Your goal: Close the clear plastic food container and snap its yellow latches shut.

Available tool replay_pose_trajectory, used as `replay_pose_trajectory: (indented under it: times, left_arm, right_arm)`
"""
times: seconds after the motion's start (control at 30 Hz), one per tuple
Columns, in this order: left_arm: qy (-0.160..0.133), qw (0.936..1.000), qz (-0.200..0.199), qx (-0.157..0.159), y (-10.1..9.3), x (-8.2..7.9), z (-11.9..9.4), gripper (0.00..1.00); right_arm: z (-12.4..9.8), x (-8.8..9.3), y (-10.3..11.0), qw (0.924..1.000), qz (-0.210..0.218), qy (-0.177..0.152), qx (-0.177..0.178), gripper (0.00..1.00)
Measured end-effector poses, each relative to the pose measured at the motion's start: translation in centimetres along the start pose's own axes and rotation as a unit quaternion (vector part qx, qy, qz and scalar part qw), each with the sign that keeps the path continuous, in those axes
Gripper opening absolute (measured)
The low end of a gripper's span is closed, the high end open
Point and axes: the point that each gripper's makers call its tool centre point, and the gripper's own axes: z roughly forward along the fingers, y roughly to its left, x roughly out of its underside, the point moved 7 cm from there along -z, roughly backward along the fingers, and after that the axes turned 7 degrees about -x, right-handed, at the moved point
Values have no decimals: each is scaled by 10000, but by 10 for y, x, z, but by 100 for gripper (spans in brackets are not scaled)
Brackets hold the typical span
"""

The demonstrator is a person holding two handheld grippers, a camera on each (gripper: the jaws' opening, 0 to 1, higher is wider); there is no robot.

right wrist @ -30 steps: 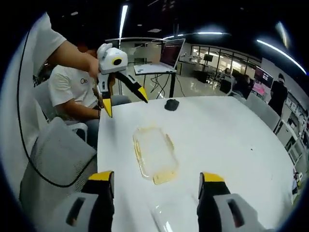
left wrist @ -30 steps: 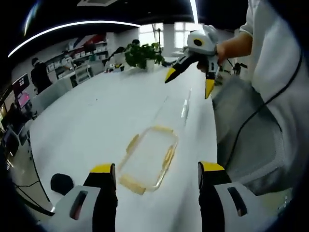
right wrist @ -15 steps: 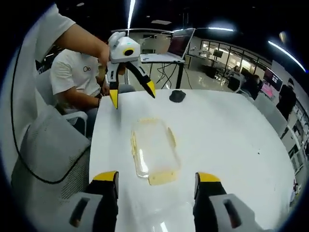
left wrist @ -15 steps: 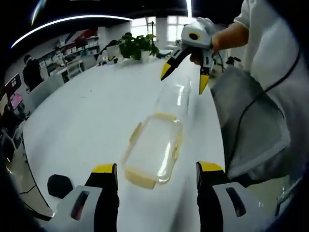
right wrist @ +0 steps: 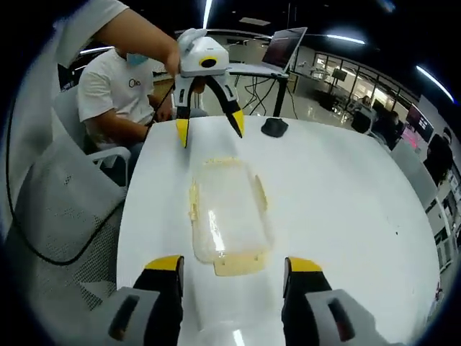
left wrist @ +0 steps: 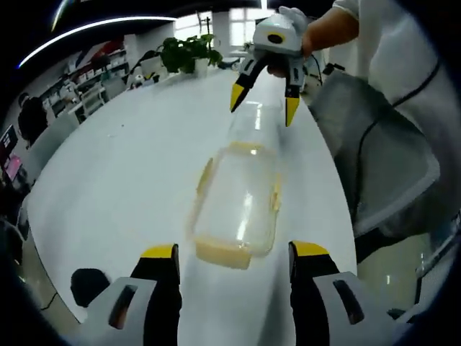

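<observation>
Left gripper (left wrist: 230, 259): jaws apart, empty.
Right gripper (right wrist: 234, 270): jaws apart, empty.
Container (left wrist: 238, 205): may skid under one-sided latch (left wrist: 222, 254) pressure.

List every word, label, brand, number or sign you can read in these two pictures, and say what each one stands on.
None can be read for certain.
Seated person's white shirt: a small dark chest mark, too blurred to read.
Clear container and white table: no lettering shows.
Distant screens: pink glow, no readable text.

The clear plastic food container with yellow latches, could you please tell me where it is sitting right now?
The clear plastic food container lies on the white table near its chair-side edge, between the open left gripper and open right gripper.
</observation>
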Motion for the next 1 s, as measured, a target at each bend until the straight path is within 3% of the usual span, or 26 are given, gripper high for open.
replay_pose_trajectory:
  times: [0.17,0.3,0.77,1.0]
  left_arm:
    - [341,9991,230,139,2,12,7,59]
    - [407,9981,356,280,1,14,15,56]
    - [570,9964,528,335,19,25,26,51]
    - [543,9956,615,452,16,21,32,48]
  right_arm:
    - [10,5,-5,9996,-136,242,-36,51]
    - [15,7,-8,9992,-185,343,-69,50]
    - [32,11,-13,9971,-253,651,-298,45]
    - [38,15,-14,9955,-343,811,-346,44]
